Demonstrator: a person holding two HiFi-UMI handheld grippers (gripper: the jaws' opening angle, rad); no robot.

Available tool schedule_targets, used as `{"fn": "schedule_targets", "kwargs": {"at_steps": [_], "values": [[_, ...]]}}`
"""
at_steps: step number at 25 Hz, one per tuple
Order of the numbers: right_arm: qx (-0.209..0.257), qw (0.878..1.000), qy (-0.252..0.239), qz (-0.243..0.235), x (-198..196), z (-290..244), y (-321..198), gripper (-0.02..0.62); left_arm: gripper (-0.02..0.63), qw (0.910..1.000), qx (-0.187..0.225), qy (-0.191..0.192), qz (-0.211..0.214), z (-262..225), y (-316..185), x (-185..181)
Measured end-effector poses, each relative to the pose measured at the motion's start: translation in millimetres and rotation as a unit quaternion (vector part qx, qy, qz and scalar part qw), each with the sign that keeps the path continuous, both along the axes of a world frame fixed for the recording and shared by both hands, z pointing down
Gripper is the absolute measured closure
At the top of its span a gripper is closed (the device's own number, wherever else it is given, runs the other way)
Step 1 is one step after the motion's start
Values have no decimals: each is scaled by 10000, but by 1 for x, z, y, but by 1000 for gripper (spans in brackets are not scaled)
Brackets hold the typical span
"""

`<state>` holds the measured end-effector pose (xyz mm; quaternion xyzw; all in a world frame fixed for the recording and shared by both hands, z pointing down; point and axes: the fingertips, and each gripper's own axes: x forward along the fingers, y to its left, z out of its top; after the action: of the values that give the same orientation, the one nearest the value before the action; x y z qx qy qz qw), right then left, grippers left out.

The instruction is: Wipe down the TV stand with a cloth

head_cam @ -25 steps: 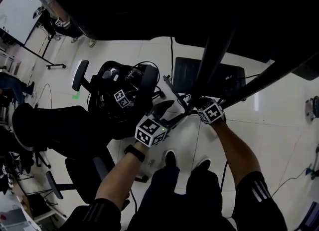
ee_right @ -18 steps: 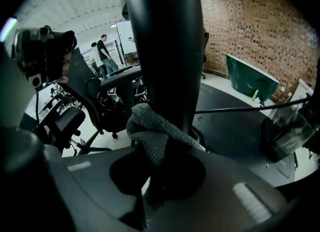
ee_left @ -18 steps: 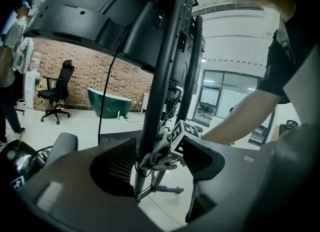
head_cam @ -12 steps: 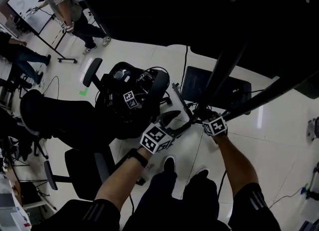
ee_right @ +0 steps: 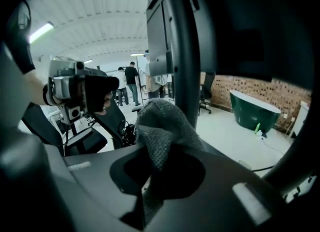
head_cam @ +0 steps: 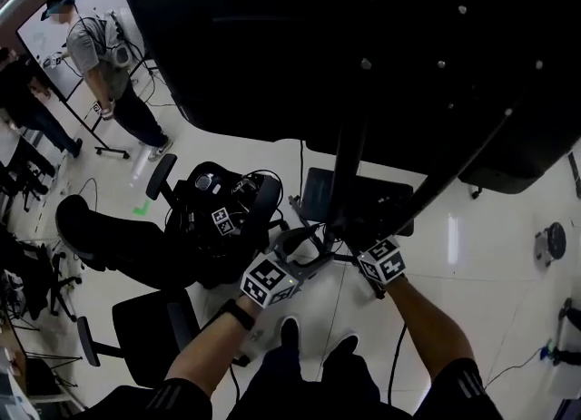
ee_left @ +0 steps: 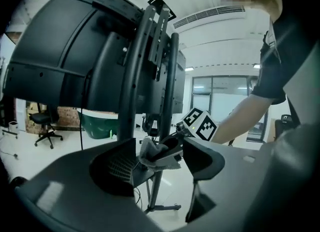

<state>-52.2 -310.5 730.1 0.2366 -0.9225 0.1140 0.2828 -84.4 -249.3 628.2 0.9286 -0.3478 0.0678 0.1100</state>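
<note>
My right gripper [ee_right: 156, 178] is clamped shut on the grey cloth [ee_right: 161, 126], which bunches up close by the TV stand's pole [ee_right: 184, 50]. My left gripper [ee_left: 159, 168] is wide open and holds nothing, its jaws pointing toward the cloth.

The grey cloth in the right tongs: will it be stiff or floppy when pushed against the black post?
Probably floppy: the cloth bunches in soft folds above the right tongs, so it should mould around the post rather than resist. Its coarse knitted weave looks grippy, so it likely will not slip.
</note>
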Motion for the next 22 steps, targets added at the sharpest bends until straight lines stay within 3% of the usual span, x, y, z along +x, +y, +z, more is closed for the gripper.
{"fn": "schedule_targets", "kwargs": {"at_steps": [8,13,22], "values": [[652,9942,-852,16,24,-174,9,566,285,9958,866,59,277,-124,13,43],[1015,9872,-1233,7,50,-274,17,566,286,9931,1129,236,223,-189,14,62],[1854,9711,-1497,164,108,-425,16,566,287,9818,1797,117,595,-267,24,104]]}}
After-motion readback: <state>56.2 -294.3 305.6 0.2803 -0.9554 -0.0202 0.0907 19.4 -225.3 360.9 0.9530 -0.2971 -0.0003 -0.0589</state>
